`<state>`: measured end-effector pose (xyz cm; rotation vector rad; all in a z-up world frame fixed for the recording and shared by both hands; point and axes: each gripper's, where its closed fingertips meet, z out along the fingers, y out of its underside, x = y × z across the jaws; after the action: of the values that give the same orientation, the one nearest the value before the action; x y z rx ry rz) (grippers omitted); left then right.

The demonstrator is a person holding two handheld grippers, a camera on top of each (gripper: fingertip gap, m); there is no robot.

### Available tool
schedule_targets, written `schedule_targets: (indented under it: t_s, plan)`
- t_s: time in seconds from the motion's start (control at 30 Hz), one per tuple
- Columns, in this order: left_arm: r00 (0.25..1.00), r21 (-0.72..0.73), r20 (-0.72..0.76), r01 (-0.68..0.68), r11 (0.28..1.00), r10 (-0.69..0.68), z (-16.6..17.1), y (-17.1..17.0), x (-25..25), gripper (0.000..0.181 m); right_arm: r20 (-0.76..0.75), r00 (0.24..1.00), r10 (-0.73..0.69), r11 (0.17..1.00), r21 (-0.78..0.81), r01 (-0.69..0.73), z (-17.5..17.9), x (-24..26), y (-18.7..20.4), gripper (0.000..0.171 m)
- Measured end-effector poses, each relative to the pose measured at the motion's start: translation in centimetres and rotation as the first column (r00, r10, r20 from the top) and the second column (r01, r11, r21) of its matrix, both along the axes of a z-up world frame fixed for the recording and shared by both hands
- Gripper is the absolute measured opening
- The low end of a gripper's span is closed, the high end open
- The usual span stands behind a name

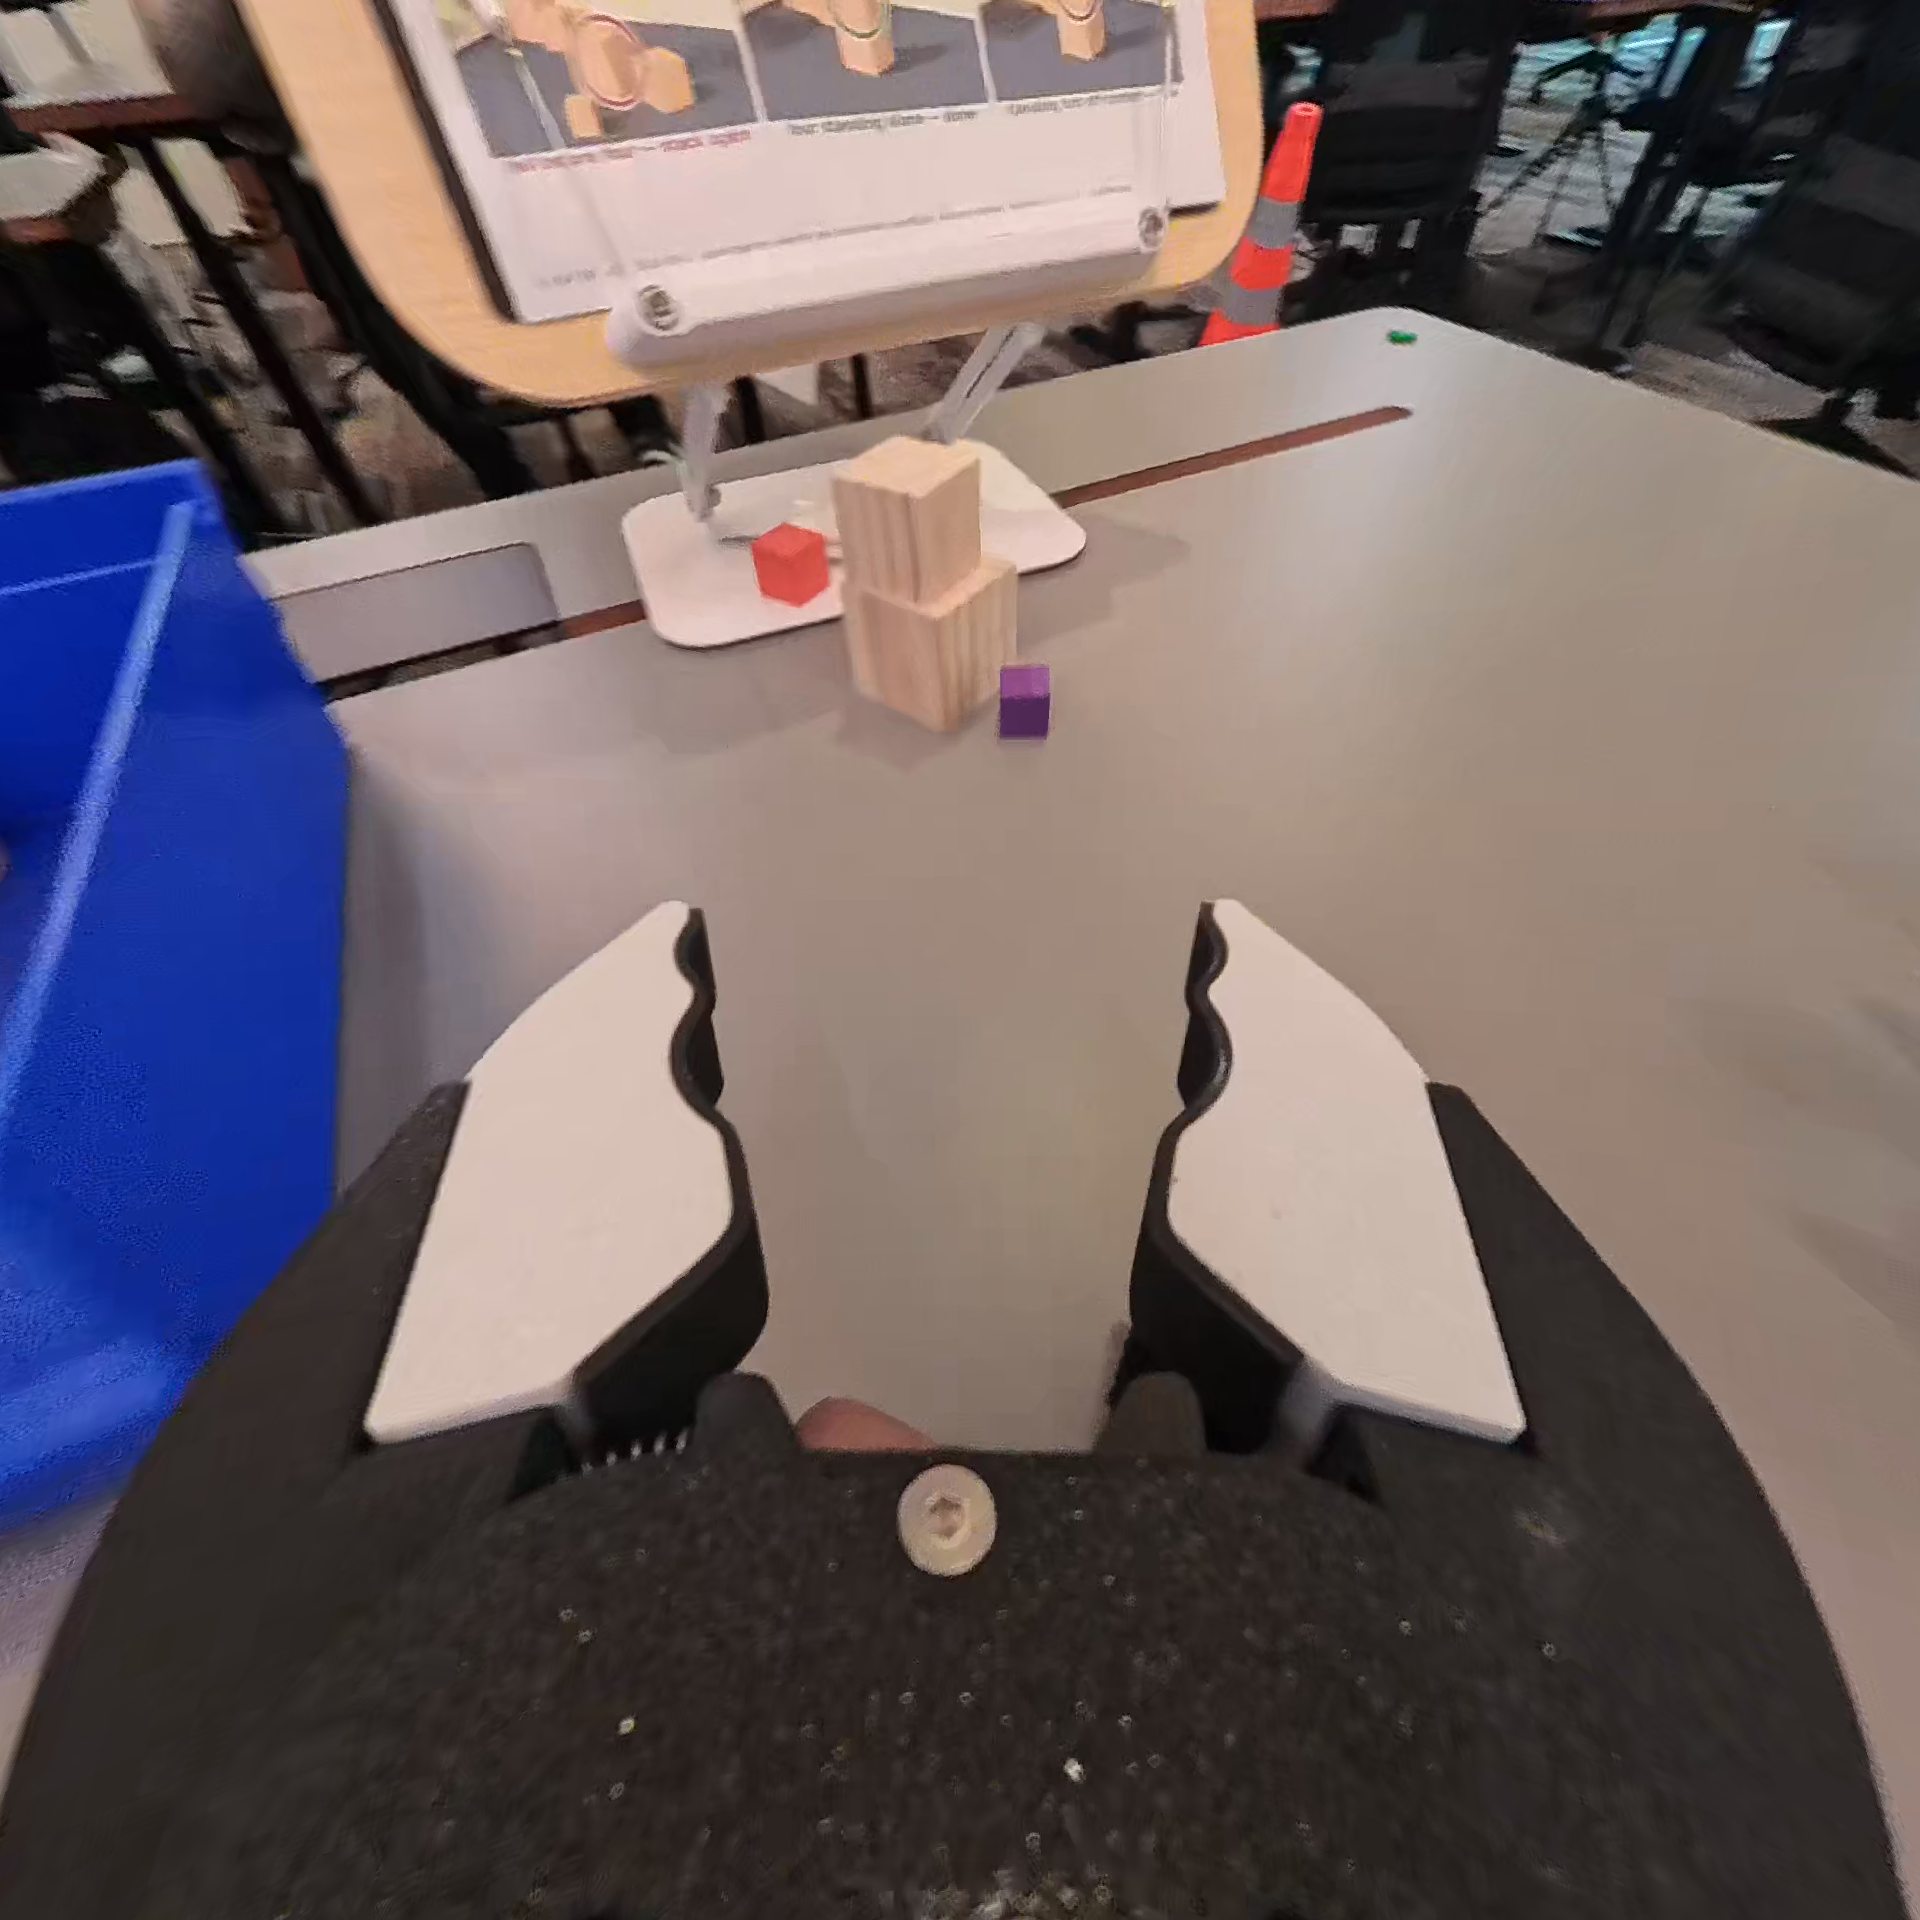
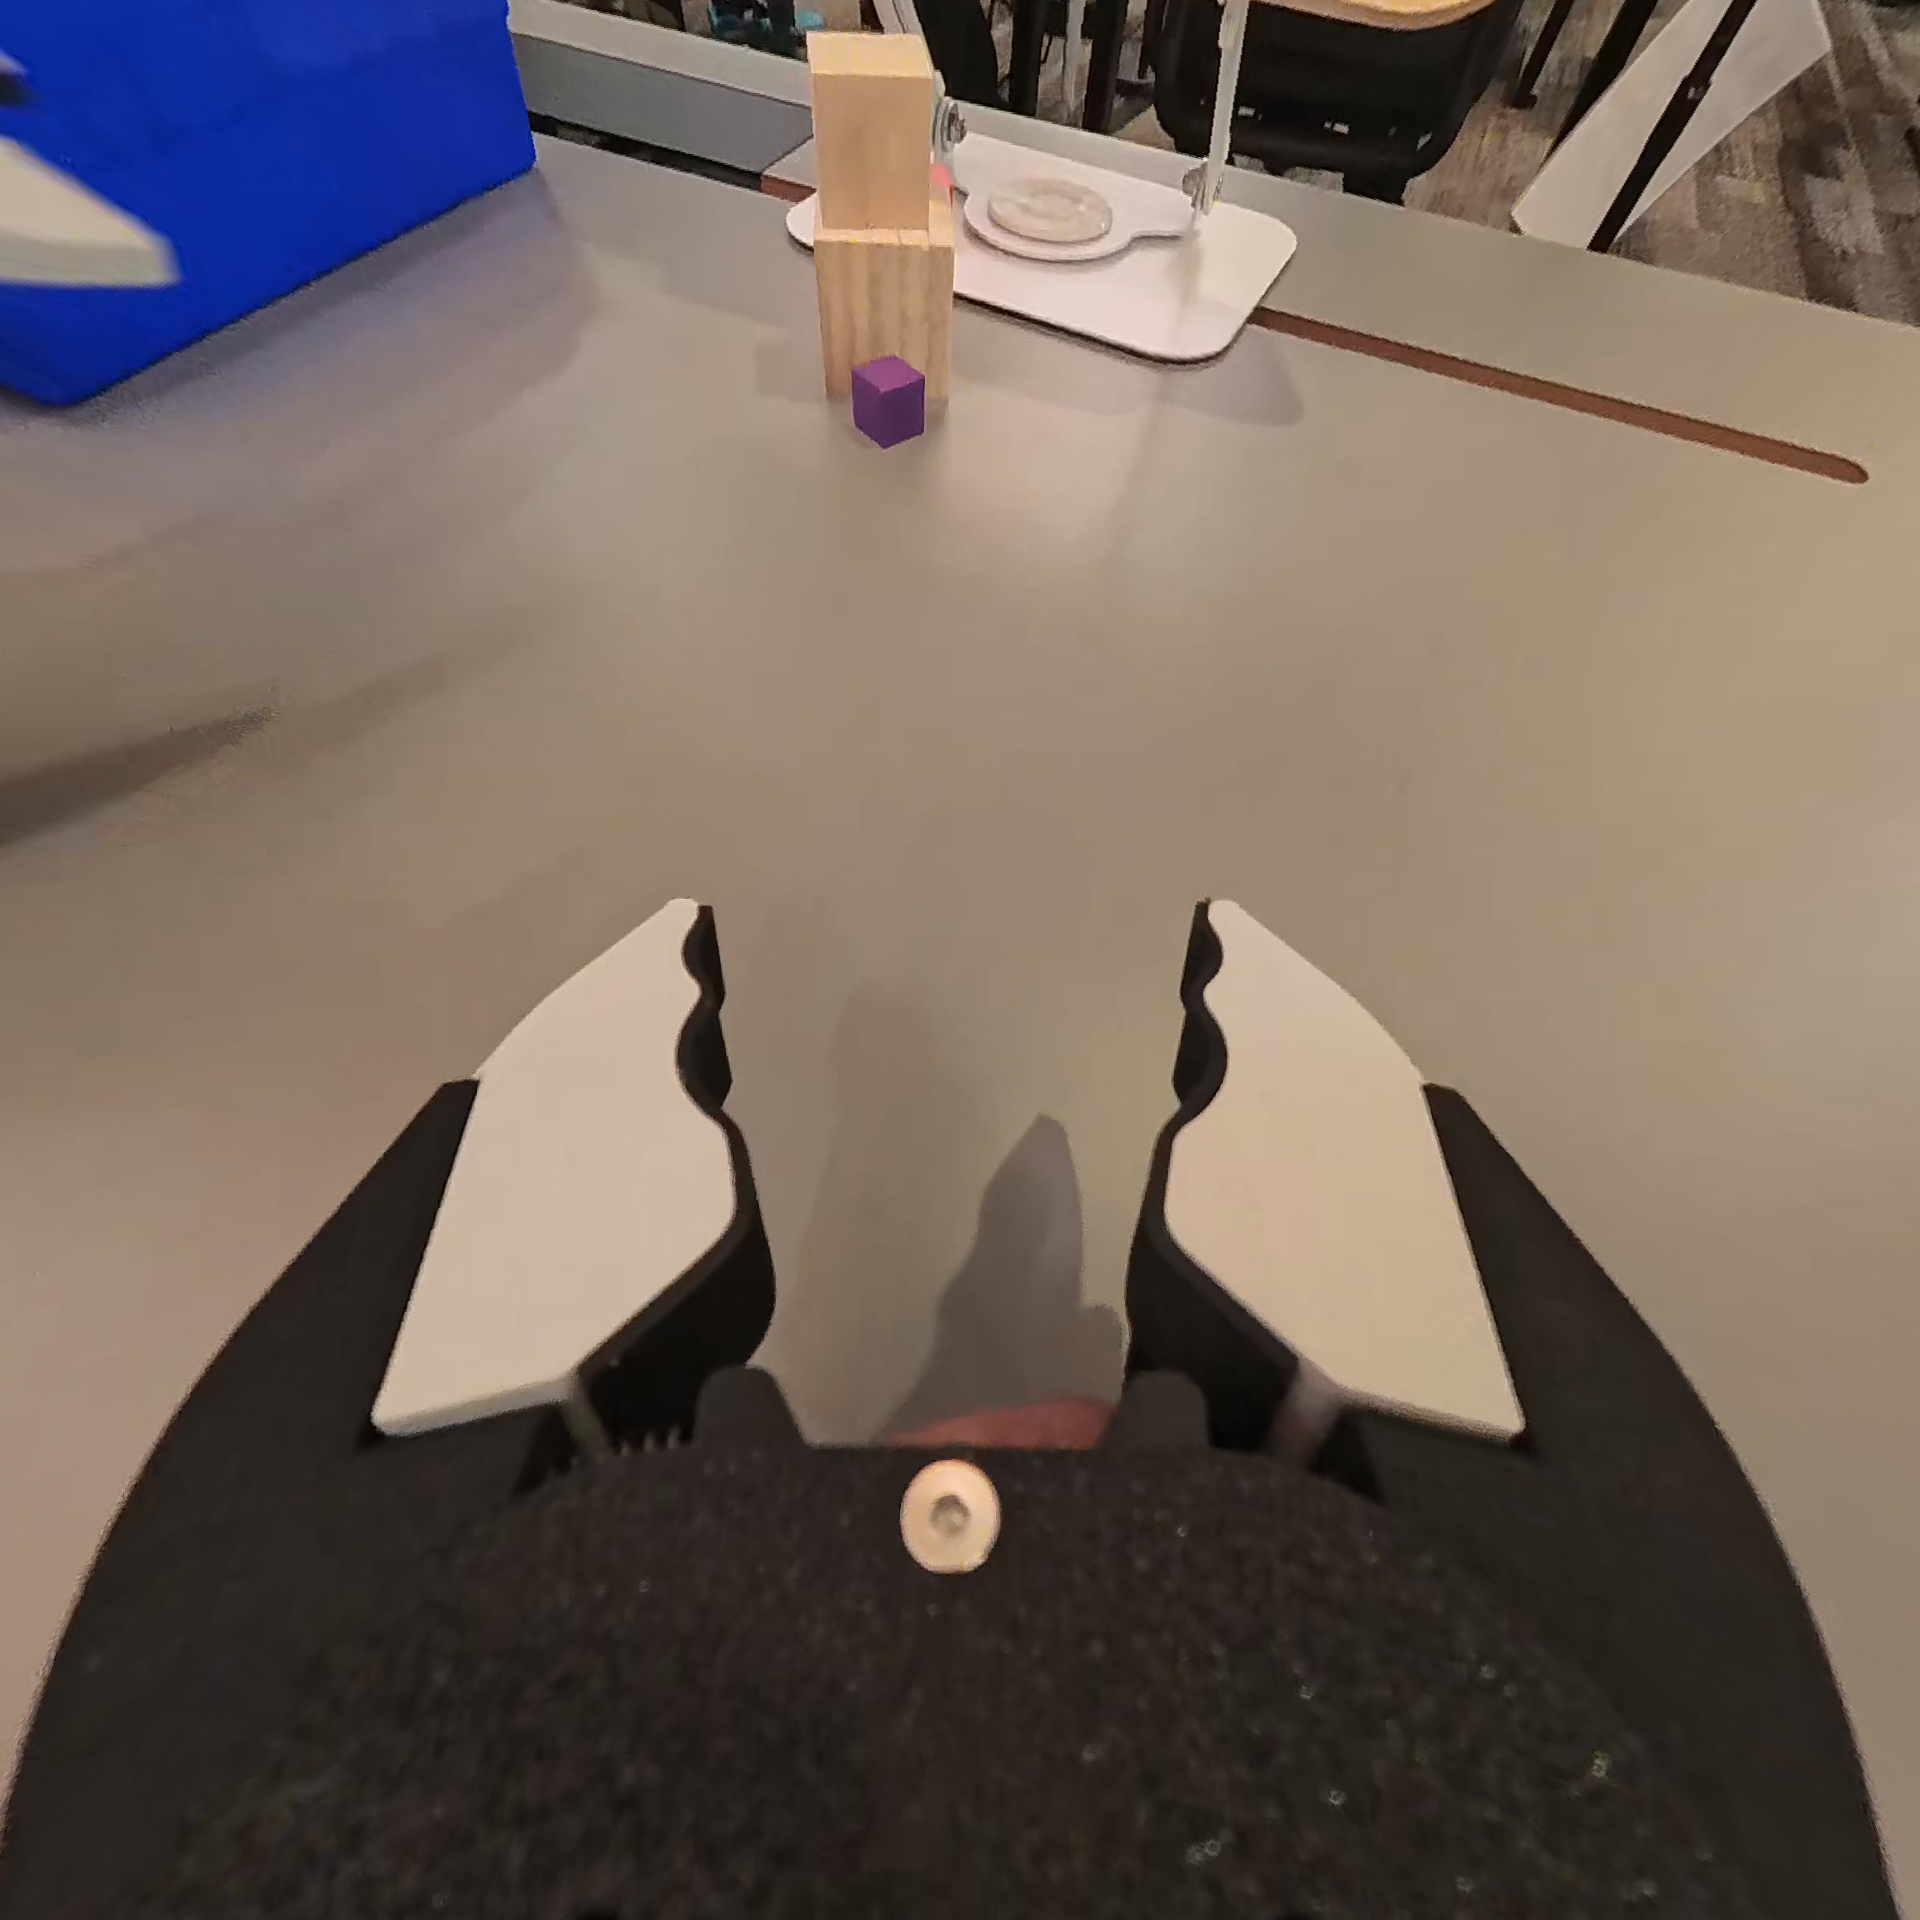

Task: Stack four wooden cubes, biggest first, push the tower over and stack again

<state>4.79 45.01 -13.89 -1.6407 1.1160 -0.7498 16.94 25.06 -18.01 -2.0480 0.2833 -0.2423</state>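
My left gripper [image 1: 948, 914] and right gripper [image 2: 951, 914] both gape empty over the bare grey table [image 1: 1351, 831]. Ahead at twelve o'clock, two wooden cubes [image 1: 920, 582] stand stacked; the purple cube [image 1: 1024, 702] and red cube [image 1: 791, 562] remain to add, I judge.

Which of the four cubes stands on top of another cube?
The upper plain wooden cube, on the lower wooden cube. The red cube and purple cube sit lower, unstacked.
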Motion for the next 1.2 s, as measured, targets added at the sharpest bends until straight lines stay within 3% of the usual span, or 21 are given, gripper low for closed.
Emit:
schedule_targets:
  t_s: [0.3, 0.47, 0.6, 0.83, 0.97, 1.07, 1.13, 1.2]
  plan:
    - [0.988, -0.121, -0.104, 0.104, 0.987, -0.116, -3.1, 8.7, 13.9, 0.092, -0.070, 0.997, 0.041, 0.999, 0.011, -0.040, -1.0, -0.1, 0.6, 0.082]
    - [0.975, -0.114, -0.110, 0.182, 0.977, -0.194, -3.2, 10.3, 18.3, 0.089, -0.087, 0.994, 0.059, 0.998, 0.000, -0.059, -1.5, -0.3, 0.9, 0.081]
    - [0.968, -0.083, -0.133, 0.205, 0.975, -0.215, -3.3, 10.5, 19.7, 0.076, -0.113, 0.991, 0.067, 0.998, 0.012, -0.066, -1.5, -0.3, 1.0, 0.080]
    - [0.954, -0.062, -0.155, 0.249, 0.966, -0.256, -3.9, 10.0, 19.9, 0.073, -0.140, 0.987, 0.075, 0.997, 0.019, -0.074, -1.6, -0.3, 0.9, 0.079]
    - [0.911, -0.120, -0.219, 0.331, 0.936, -0.350, -5.5, 8.7, 20.1, 0.092, -0.136, 0.988, 0.078, 0.997, 0.009, -0.078, -1.7, -0.3, 0.7, 0.079]
    - [0.881, -0.120, -0.282, 0.360, 0.925, -0.379, -6.8, 8.7, 19.9, 0.095, -0.134, 0.988, 0.077, 0.997, 0.000, -0.078, -1.8, -0.3, 0.7, 0.079]
    - [0.874, -0.118, -0.301, 0.363, 0.924, -0.382, -7.4, 9.0, 19.8, 0.087, -0.133, 0.988, 0.079, 0.997, -0.003, -0.080, -1.8, -0.3, 0.7, 0.079]
    - [0.875, -0.101, -0.311, 0.357, 0.929, -0.370, -7.6, 9.6, 19.7, 0.065, -0.131, 0.988, 0.083, 0.996, -0.010, -0.085, -1.9, -0.4, 0.7, 0.078]
